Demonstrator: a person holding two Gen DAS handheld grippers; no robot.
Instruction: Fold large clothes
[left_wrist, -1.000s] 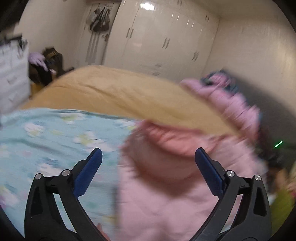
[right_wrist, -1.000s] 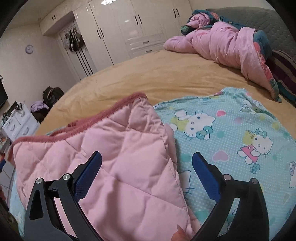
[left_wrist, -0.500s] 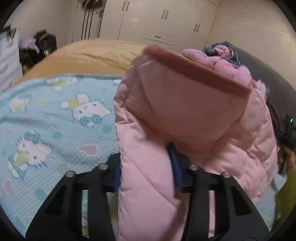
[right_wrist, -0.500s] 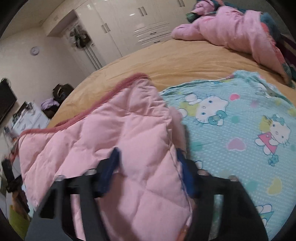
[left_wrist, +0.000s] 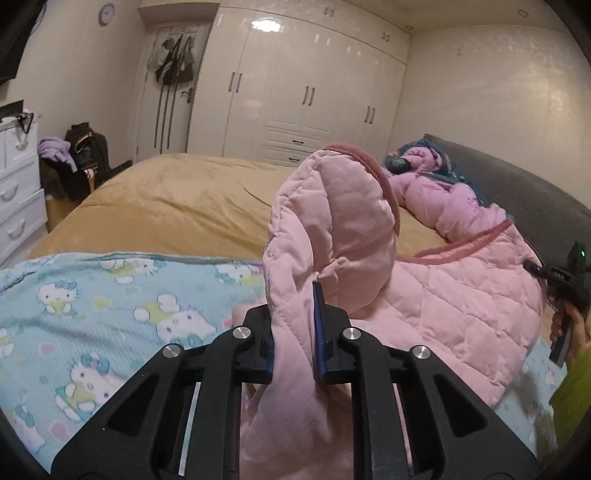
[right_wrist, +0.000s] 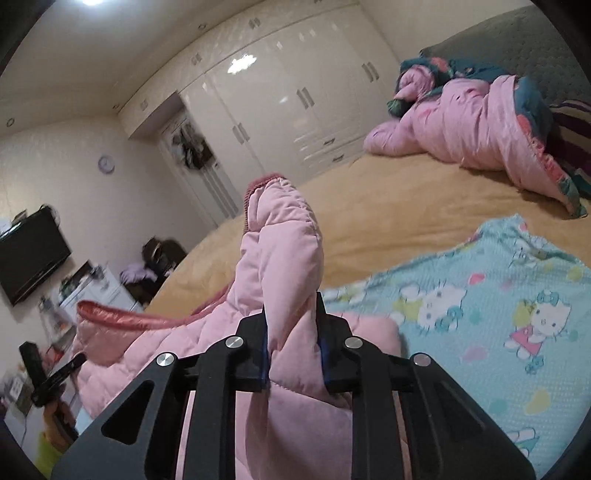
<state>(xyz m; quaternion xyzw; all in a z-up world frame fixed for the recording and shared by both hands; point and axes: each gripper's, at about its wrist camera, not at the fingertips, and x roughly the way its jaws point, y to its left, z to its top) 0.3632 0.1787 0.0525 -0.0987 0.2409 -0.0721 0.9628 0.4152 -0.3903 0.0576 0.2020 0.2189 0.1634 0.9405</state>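
Observation:
A pink quilted jacket (left_wrist: 443, 295) with a darker ribbed hem lies on a blue cartoon-cat sheet (left_wrist: 92, 306) on the bed. My left gripper (left_wrist: 295, 332) is shut on one edge of the jacket, and the fabric stands up in a fold above the blue pads. My right gripper (right_wrist: 293, 339) is shut on another edge of the pink jacket (right_wrist: 280, 266), which also rises in a peak over the jaws. The other gripper and a hand show at the far right of the left wrist view and at the lower left of the right wrist view.
A tan bedspread (left_wrist: 177, 199) covers the bed beyond the blue sheet (right_wrist: 498, 321). A crumpled pink duvet (right_wrist: 472, 136) lies by the grey headboard (left_wrist: 517, 195). White drawers (left_wrist: 18, 192), dark bags (left_wrist: 85, 155) and white wardrobes (left_wrist: 306, 92) stand beyond the bed.
Both grippers went from open to shut on the jacket's edges and have lifted the fabric, so it now stands up in folds above the jaws.

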